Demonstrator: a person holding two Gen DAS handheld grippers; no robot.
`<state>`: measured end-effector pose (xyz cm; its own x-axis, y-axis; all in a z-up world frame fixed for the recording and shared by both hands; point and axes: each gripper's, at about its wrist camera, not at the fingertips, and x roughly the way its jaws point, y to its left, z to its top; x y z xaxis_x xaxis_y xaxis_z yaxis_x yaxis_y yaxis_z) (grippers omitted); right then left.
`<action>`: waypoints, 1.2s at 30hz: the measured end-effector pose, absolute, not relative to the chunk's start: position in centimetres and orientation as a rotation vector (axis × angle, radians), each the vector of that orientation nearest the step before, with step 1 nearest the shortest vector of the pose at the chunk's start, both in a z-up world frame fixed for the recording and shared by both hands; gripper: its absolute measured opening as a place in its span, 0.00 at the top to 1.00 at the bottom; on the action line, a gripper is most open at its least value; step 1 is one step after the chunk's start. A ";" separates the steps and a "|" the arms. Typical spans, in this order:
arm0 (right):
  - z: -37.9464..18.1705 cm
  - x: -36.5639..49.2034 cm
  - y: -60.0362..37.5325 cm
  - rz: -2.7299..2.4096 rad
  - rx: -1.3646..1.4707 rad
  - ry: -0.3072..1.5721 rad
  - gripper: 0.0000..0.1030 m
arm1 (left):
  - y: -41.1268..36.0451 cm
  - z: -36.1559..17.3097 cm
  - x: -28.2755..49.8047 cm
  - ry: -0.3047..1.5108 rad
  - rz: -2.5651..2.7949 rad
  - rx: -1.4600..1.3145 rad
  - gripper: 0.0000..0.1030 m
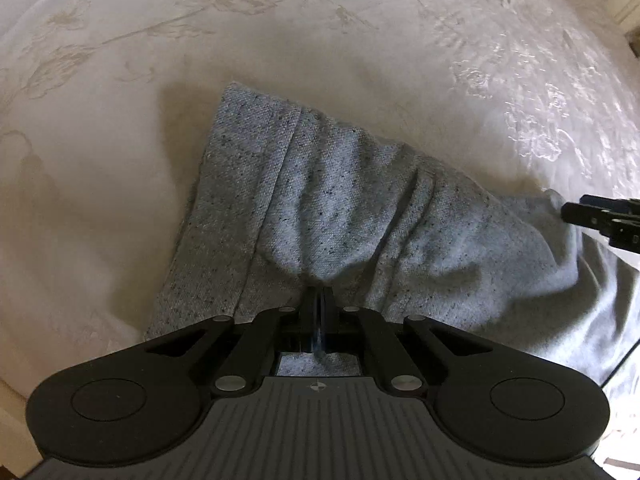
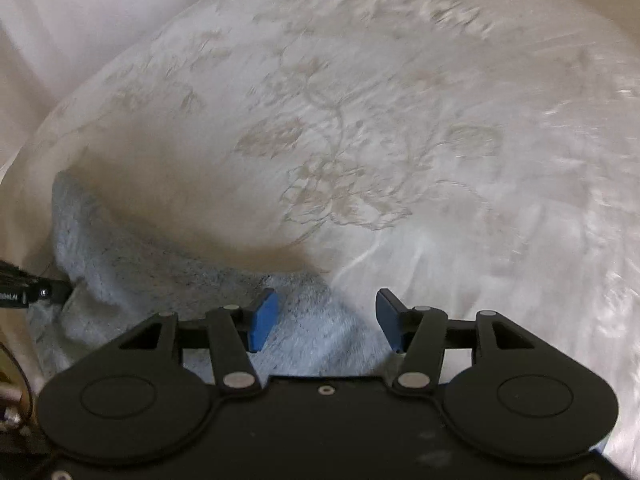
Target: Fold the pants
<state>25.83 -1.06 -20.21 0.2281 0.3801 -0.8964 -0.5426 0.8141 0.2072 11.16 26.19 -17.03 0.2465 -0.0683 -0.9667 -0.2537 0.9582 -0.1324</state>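
Note:
Grey speckled pants (image 1: 320, 200) lie bunched on a white bedspread (image 1: 280, 40) with floral embroidery. My left gripper (image 1: 320, 292) is shut on a pinch of the pants' cloth, which puckers toward its tips. The right gripper's black fingers (image 1: 592, 216) enter at the right edge, over the far end of the pants. In the right wrist view, my right gripper (image 2: 326, 304) stands open, its blue pads (image 2: 264, 316) apart just above the pants (image 2: 160, 272), with nothing pressed between them. The left gripper's fingers (image 2: 44, 292) show at the left edge, pinching the cloth.
The bedspread (image 2: 380, 120) stretches far ahead and to the right. A plain white pillow or sheet (image 2: 60, 20) lies at the upper left. A pale piece of furniture (image 1: 626, 4) shows at the top right corner, past the bed's edge.

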 end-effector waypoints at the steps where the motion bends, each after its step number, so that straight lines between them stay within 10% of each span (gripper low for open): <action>1: -20.5 26.1 -1.0 0.660 -0.160 1.199 0.45 | 26.1 -17.1 11.2 1.321 0.141 -0.287 0.97; 5: -20.0 24.7 -1.3 0.738 -0.103 1.225 0.77 | 25.6 -17.3 11.4 1.319 0.176 -0.301 0.97; 27: -18.3 21.8 -0.5 0.688 -0.026 1.068 0.70 | 24.0 -15.6 12.4 1.313 0.224 -0.296 0.97; 36: -19.7 24.6 -2.2 0.743 -0.028 1.143 0.53 | 19.8 -9.7 16.0 1.169 0.015 -0.237 0.97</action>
